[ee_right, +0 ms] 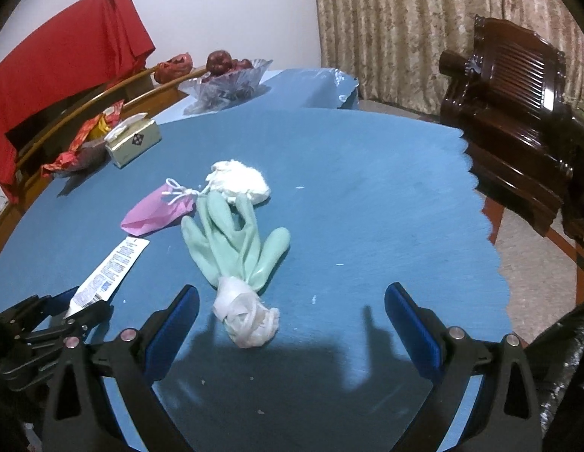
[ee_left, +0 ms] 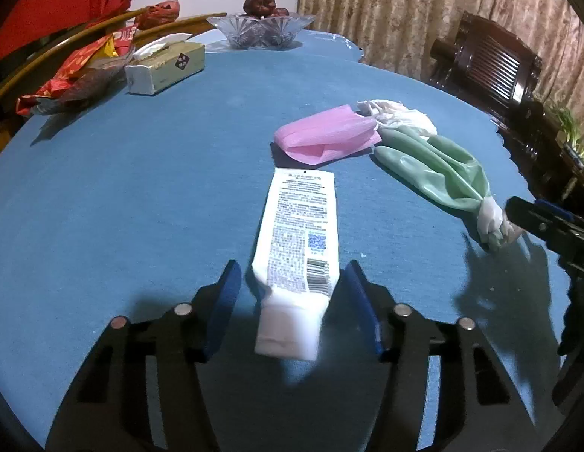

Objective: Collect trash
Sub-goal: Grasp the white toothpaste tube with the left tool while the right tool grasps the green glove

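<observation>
Straddling the flat white printed tube point(ee_left: 297, 248) without touching, the left gripper point(ee_left: 292, 282) stands half-open; the right gripper point(ee_right: 292, 316) gapes wide, empty.

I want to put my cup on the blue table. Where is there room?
The table is bare on the side toward the dark wooden chair, and between the tissue box and the pink mask. The middle is crowded: mask, green glove, white tube. Wrappers and the glass bowl fill the far edge.
</observation>
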`<state>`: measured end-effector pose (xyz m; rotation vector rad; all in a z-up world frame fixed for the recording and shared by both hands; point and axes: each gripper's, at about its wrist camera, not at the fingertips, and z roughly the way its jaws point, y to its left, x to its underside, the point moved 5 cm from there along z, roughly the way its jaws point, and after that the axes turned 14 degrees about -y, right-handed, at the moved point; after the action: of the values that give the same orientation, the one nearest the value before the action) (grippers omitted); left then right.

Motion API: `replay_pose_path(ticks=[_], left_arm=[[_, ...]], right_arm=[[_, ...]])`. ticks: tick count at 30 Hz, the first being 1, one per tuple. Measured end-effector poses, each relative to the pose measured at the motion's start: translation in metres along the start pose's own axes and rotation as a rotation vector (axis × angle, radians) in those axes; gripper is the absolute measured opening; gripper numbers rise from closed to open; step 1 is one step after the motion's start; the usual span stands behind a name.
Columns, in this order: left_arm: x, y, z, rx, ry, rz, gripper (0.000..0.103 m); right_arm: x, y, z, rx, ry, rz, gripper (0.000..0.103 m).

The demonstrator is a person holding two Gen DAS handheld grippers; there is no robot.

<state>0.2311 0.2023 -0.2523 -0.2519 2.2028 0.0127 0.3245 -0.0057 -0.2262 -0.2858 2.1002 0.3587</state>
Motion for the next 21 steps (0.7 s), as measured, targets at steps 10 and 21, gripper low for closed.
replay_pose_path(ticks=[10,21], left_arm=[[-0.002,0.001,-0.004,-0.011,-0.018,-0.023,0.042],[-0.008,-0.006,-0.019,-0.022,-0.047,-0.022,0.042]], right_arm=[[0.000,0.013,0.028,-0.012,0.046,-0.031,0.094],[0.006,0.025,0.032,-0.100,0.091,-0.059,0.035]])
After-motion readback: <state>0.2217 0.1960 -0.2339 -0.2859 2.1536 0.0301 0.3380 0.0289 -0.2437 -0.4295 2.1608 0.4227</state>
